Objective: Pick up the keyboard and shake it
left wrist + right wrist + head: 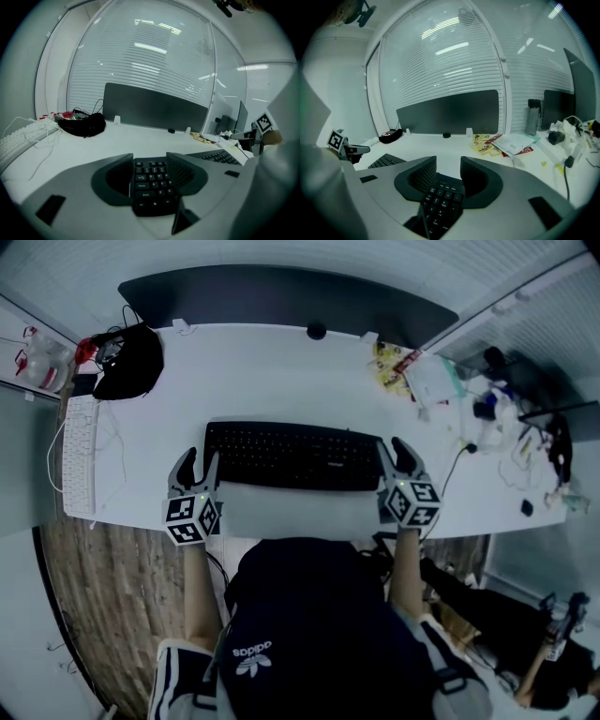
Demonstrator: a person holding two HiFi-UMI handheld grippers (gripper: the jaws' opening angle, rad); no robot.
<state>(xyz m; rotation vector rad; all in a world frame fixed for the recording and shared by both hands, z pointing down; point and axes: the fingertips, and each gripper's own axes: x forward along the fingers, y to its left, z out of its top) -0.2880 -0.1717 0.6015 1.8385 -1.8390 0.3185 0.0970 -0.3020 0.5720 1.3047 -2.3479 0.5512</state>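
Observation:
A black keyboard (295, 456) lies flat on the white table (281, 371), near the front edge. My left gripper (195, 465) straddles its left end, and the right gripper (398, 457) straddles its right end. In the left gripper view the keys (150, 187) sit between the spread jaws of the left gripper (149, 159), with a thin gap at the left jaw. The right gripper view shows the same: the keyboard's end (440, 201) lies between the jaws of the right gripper (448, 161), which stand apart from it. Both grippers are open.
A white keyboard (80, 456) with a cable lies at the table's left edge. A black bag (131, 362) sits at the back left. Snack packs and papers (412, 371) clutter the back right. A dark partition (281, 292) runs along the back.

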